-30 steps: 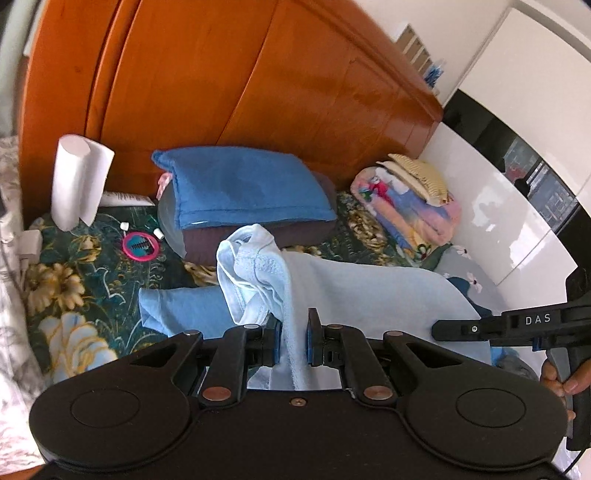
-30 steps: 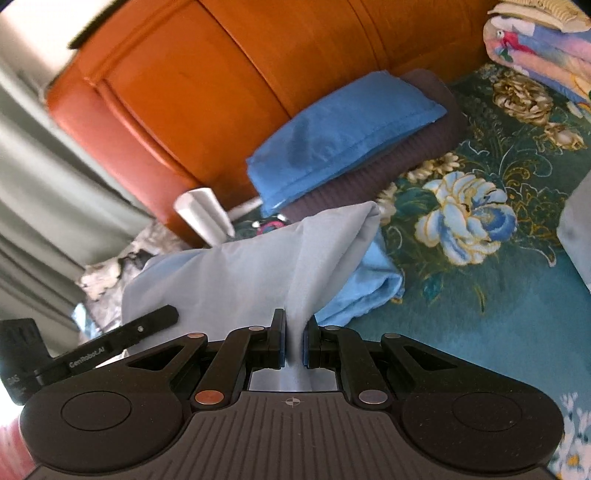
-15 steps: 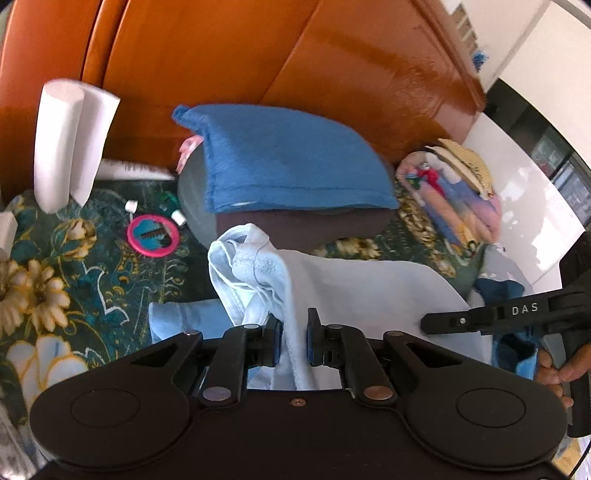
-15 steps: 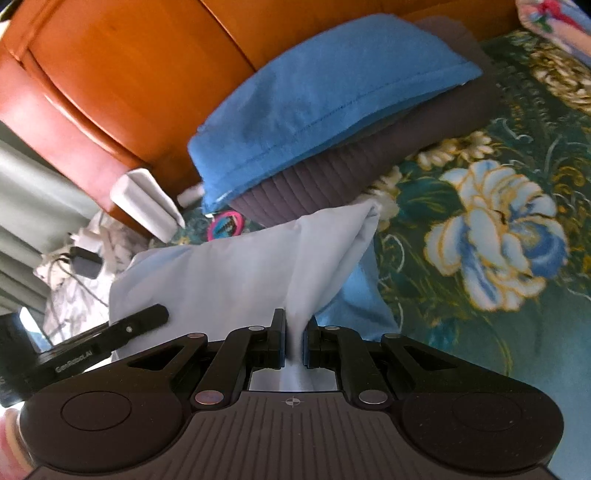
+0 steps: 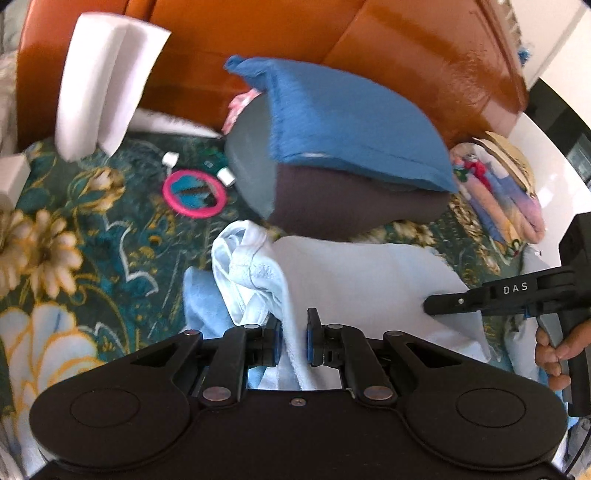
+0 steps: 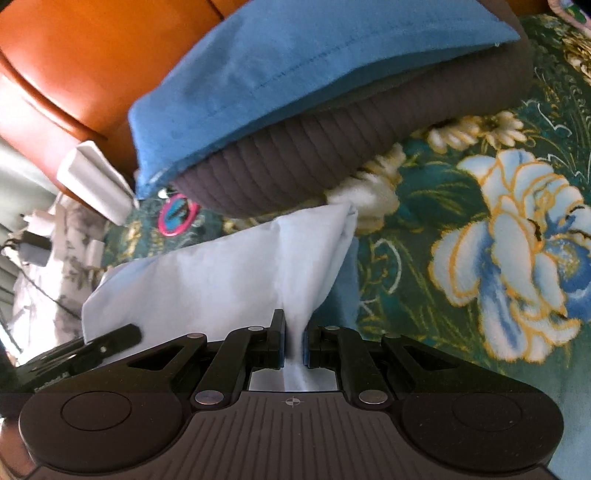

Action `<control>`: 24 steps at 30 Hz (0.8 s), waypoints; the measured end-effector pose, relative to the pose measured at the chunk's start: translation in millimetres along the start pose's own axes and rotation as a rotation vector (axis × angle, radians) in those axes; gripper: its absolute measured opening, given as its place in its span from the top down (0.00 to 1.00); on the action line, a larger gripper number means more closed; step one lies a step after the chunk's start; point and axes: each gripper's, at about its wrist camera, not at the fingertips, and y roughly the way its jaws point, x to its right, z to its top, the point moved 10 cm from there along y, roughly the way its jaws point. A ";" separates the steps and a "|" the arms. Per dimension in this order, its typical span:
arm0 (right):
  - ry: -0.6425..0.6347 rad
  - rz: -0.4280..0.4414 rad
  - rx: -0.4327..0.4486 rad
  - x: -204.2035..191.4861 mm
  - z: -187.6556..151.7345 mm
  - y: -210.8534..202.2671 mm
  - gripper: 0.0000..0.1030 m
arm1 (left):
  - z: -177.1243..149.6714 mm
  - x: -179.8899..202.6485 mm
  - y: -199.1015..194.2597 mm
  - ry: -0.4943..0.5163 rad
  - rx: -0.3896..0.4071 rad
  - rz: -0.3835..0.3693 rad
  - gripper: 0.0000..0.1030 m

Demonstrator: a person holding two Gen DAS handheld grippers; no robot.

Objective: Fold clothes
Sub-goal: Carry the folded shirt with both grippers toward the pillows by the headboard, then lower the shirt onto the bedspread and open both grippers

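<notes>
The pale blue garment (image 5: 354, 273) is soft, thin cloth, bunched where it is gripped and stretched fairly smooth between the two tools. In the left wrist view its ribbed, stitched hem or collar (image 5: 251, 266) folds over itself in loose loops just past the fingers, and a slightly deeper blue layer of it lies underneath on the bed. In the right wrist view the same garment (image 6: 236, 273) rises to a pinched peak with a folded corner (image 6: 347, 218) pointing toward the pillows.

The left gripper (image 5: 293, 339) is closed nearly all the way, its blue pads clamping a fold of the garment. The right gripper (image 6: 293, 345) is likewise almost shut, pinching a narrow gather of the cloth. The right gripper also shows at the right edge of the left view (image 5: 509, 295), held by a hand (image 5: 554, 354).

The garment sits on the floral bedspread (image 6: 461, 258), toward the head of the bed, its far edge just short of the dark grey pillow (image 5: 354, 206) with the blue pillow (image 5: 354, 125) stacked on it, against the wooden headboard (image 5: 295, 33). To the left of the garment the bedspread lies open as far as a pink ring (image 5: 194, 194) and a white foam block (image 5: 107, 85). To the right, a broad flowered stretch of bedspread is free; folded colourful bedding (image 5: 498, 192) lies by the far right corner.
</notes>
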 end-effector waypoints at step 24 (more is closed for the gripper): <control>-0.014 -0.046 -0.001 3.6 -13.2 2.0 0.57 | -10.5 -9.0 1.6 0.001 -0.017 0.014 0.67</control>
